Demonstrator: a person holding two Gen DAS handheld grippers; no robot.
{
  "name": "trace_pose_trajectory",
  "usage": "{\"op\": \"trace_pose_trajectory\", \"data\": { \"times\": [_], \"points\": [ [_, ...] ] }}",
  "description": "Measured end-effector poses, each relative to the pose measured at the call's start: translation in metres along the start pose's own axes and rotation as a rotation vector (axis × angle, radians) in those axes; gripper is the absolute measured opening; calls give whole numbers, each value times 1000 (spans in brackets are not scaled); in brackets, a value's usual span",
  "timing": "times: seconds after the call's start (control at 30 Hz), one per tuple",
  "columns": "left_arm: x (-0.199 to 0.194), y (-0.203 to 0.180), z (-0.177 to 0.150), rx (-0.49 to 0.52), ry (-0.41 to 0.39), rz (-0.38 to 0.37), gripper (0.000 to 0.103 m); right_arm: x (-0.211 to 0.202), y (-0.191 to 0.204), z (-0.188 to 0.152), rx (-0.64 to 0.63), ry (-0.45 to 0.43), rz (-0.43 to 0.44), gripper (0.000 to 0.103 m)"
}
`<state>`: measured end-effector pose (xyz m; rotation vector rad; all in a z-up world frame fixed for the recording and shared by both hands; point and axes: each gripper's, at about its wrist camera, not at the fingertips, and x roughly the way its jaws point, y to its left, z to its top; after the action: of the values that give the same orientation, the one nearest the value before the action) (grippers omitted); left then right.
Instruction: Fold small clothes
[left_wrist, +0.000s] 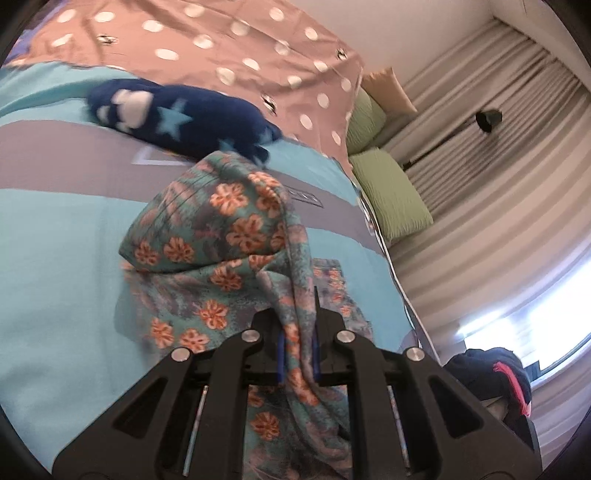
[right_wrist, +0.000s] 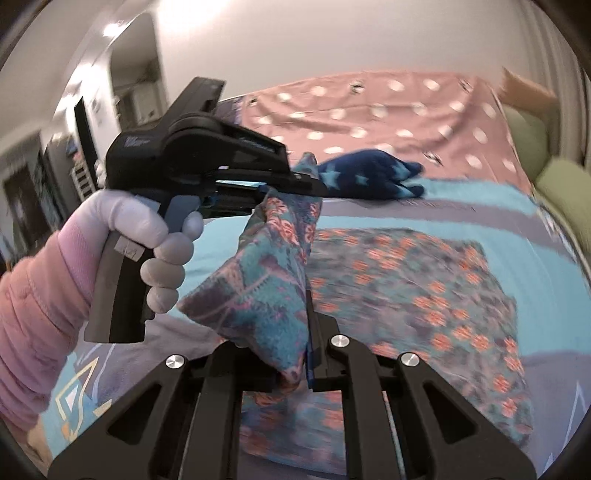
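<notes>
Between the fingers of the left gripper a bunched fold of the floral garment is pinched, its blue pads closed narrow on the thin cloth. From the right wrist view the right gripper likewise clamps another gathered edge of the same garment, lifted off the bed while the rest lies spread flat to the right. A gloved hand grips the left tool's black handle at the left. Beyond the teal-and-orange flowered cloth, a dark blue star-print garment lies crumpled on the turquoise and grey bedsheet, just touching the lifted fold. Farther off spreads a pink polka-dot blanket, with ribbed green pillows and pleated curtains at the right.
</notes>
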<state>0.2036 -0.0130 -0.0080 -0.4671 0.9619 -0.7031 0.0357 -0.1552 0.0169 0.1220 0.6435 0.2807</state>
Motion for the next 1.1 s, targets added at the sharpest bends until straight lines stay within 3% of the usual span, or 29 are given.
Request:
{"op": "trace_pose_trajectory", "data": {
  "times": [0.4,0.77,0.9,1.03,1.1],
  "points": [
    [110,-89,-10,138,152,34,10,-32,-107,-32,268,11,-17,11],
    [162,-116,-28,209,244,96,10,-41,-143,-54,400,43,36,10],
    [172,-120,-33,238,258,144,22,-37,-148,-58,414,72,49,11],
    [165,-128,-35,277,231,160,40,-39,-155,-63,429,83,66,12],
    [154,-135,-36,312,207,166,44,-41,-156,-64,425,84,66,12]
  ]
}}
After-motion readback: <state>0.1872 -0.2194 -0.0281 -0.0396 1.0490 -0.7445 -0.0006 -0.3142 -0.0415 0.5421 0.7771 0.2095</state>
